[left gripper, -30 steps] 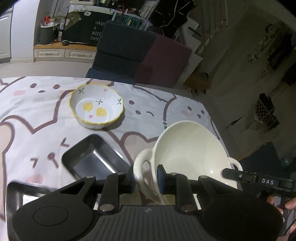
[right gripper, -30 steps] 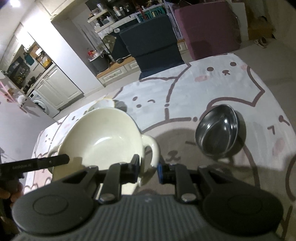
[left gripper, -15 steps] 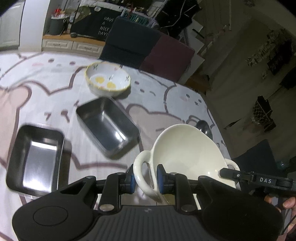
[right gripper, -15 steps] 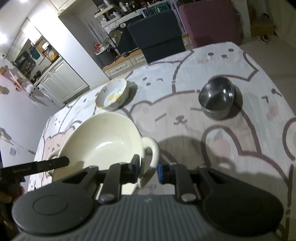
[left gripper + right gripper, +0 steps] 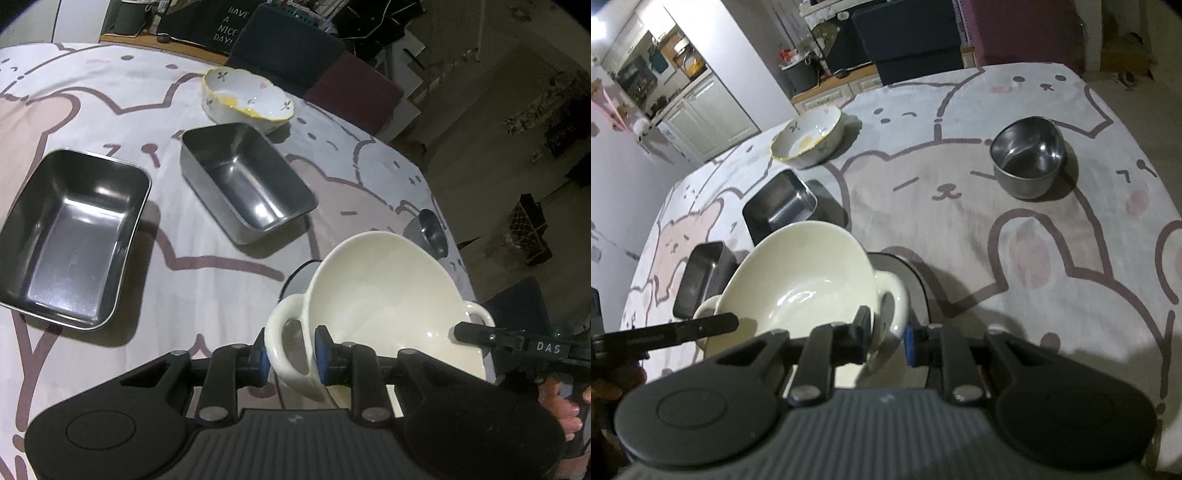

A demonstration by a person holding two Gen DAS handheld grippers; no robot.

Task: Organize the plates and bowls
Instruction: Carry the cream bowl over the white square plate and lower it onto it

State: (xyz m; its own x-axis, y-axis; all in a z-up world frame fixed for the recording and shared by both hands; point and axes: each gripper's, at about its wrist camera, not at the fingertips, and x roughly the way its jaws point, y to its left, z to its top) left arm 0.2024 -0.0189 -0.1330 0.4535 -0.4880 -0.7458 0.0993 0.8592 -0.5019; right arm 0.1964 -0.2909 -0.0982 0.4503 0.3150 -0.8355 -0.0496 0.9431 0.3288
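Note:
A cream two-handled bowl [image 5: 380, 295] [image 5: 805, 273] hangs tilted just above the table, held from both sides. My left gripper [image 5: 291, 358] is shut on its left handle, a pad on each side of the loop. My right gripper [image 5: 888, 334] is shut on the opposite handle. Under the bowl lies a dark-rimmed plate [image 5: 295, 278] [image 5: 912, 273], mostly hidden. A yellow-rimmed floral bowl [image 5: 247, 98] [image 5: 807, 134] sits at the far side. Two rectangular steel trays [image 5: 247, 181] [image 5: 70, 236] lie left of the cream bowl. A round steel bowl [image 5: 1028, 160] stands on the right.
The table wears a cartoon-animal cloth [image 5: 1052, 258], bare between the plate and the round steel bowl. Its right edge [image 5: 448, 221] drops to the floor. A dark blue chair [image 5: 288, 33] and a maroon one [image 5: 354, 88] stand behind the far edge.
Both grippers carried the cream bowl back toward the near side of the table and lower. Both steel trays and the dark-rimmed plate have come into view; both grips held.

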